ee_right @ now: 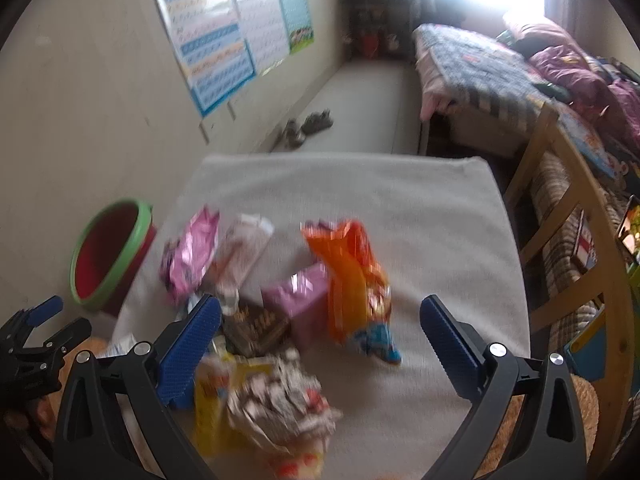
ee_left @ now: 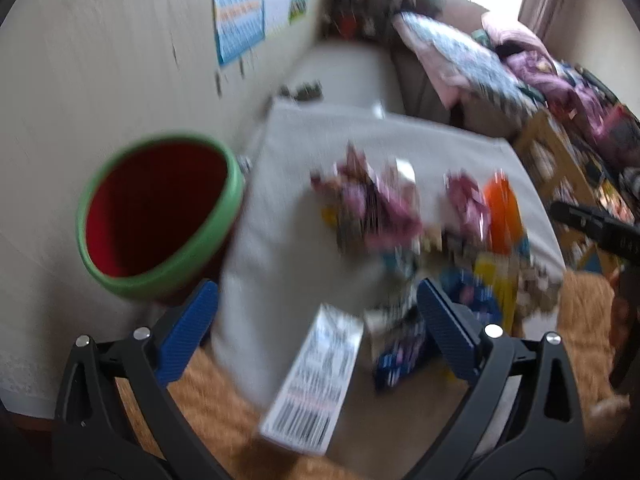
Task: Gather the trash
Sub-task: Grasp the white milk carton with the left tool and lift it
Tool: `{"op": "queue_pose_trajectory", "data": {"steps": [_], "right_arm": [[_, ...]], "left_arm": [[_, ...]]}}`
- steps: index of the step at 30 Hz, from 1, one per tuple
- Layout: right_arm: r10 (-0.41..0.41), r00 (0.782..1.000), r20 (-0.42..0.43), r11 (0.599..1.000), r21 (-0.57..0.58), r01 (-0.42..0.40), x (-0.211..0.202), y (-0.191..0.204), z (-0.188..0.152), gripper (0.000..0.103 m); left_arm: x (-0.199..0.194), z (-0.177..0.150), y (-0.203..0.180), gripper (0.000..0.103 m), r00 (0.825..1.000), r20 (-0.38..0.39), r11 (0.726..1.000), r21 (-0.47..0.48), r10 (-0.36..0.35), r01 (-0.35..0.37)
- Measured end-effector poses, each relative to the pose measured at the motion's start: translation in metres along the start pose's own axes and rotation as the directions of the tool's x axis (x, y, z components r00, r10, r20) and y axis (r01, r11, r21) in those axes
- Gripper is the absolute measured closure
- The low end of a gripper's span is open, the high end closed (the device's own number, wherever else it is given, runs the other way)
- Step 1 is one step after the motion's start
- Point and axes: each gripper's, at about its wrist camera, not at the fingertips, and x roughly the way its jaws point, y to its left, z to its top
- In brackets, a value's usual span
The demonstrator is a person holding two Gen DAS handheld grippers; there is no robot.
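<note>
Several wrappers lie in a heap on a pale grey cloth (ee_right: 400,208): an orange bag (ee_right: 348,276), a pink packet (ee_right: 192,256), a lilac box (ee_right: 300,300), a crumpled patterned wrapper (ee_right: 276,404). A red bin with a green rim (ee_left: 160,216) stands left of the cloth, also visible as the bin (ee_right: 112,256) in the right wrist view. My left gripper (ee_left: 316,300) is open above the cloth's near left edge, over a white barcode packet (ee_left: 316,376). My right gripper (ee_right: 320,316) is open over the heap, holding nothing. The left wrist view is blurred.
A cream wall with posters (ee_right: 224,28) runs along the left. A bed with a patterned quilt (ee_right: 480,60) and a wooden chair frame (ee_right: 560,208) stand on the right. Shoes (ee_right: 308,124) lie on the floor beyond the cloth. An orange woven mat (ee_left: 224,412) lies under the cloth.
</note>
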Motion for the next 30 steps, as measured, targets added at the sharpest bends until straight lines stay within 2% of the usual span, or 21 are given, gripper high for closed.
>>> {"op": "queue_pose_trajectory", "data": {"steps": [3,6,8,9,10,13,20,21,23,24,25,27,30], "right_arm": [[0.026,0.999,-0.045,1.000,0.002,-0.026,0.004,-0.005,-0.009,0.007],[0.067,0.993,-0.098,0.998,0.027,-0.064,0.010,-0.011,-0.014,0.014],[0.103,0.985,-0.136,0.994,0.040,-0.099,0.013,-0.013,-0.019,0.020],[0.113,0.982,-0.149,0.993,0.045,-0.107,0.014,-0.013,-0.021,0.026],[0.122,0.978,-0.168,0.992,0.049,-0.116,0.015,-0.013,-0.024,0.030],[0.147,0.971,-0.190,0.989,0.060,-0.138,0.016,-0.013,-0.029,0.031],[0.228,0.941,-0.249,0.973,0.084,-0.213,0.025,-0.007,-0.035,0.031],[0.233,0.939,-0.255,0.972,0.080,-0.219,0.026,-0.006,-0.036,0.034],[0.264,0.926,-0.270,0.964,0.088,-0.249,0.027,-0.004,-0.038,0.050],[0.278,0.921,-0.271,0.960,0.094,-0.262,0.027,-0.004,-0.039,0.061],[0.286,0.921,-0.266,0.958,0.098,-0.269,0.026,-0.004,-0.038,0.066],[0.278,0.929,-0.242,0.960,0.098,-0.262,0.020,-0.006,-0.035,0.072],[0.259,0.951,-0.169,0.964,0.107,-0.243,0.006,-0.014,-0.021,0.073]], "left_arm": [[0.014,-0.015,0.007,0.018,0.993,-0.112,0.999,-0.020,-0.046,0.044],[0.032,-0.026,0.009,0.025,0.978,-0.206,0.999,-0.030,-0.042,0.037],[0.045,-0.031,0.011,0.037,0.968,-0.248,0.998,-0.050,-0.043,0.032],[0.048,-0.033,0.013,0.048,0.964,-0.260,0.997,-0.061,-0.052,0.037],[0.051,-0.035,0.014,0.053,0.959,-0.273,0.996,-0.079,-0.071,0.051],[0.051,-0.036,0.011,0.058,0.958,-0.275,0.995,-0.079,-0.082,0.062],[0.049,-0.035,0.013,0.058,0.964,-0.256,0.992,-0.115,-0.072,0.044],[0.048,-0.034,0.016,0.058,0.965,-0.254,0.992,-0.120,-0.071,0.041],[0.047,-0.033,0.019,0.058,0.966,-0.248,0.991,-0.131,-0.067,0.035],[0.047,-0.032,0.020,0.059,0.967,-0.245,0.990,-0.134,-0.065,0.032],[0.045,-0.032,0.021,0.059,0.969,-0.239,0.990,-0.139,-0.062,0.029],[0.042,-0.029,0.025,0.059,0.973,-0.223,0.988,-0.150,-0.057,0.023],[0.034,-0.023,0.031,0.060,0.983,-0.178,0.985,-0.171,-0.045,0.015]]}}
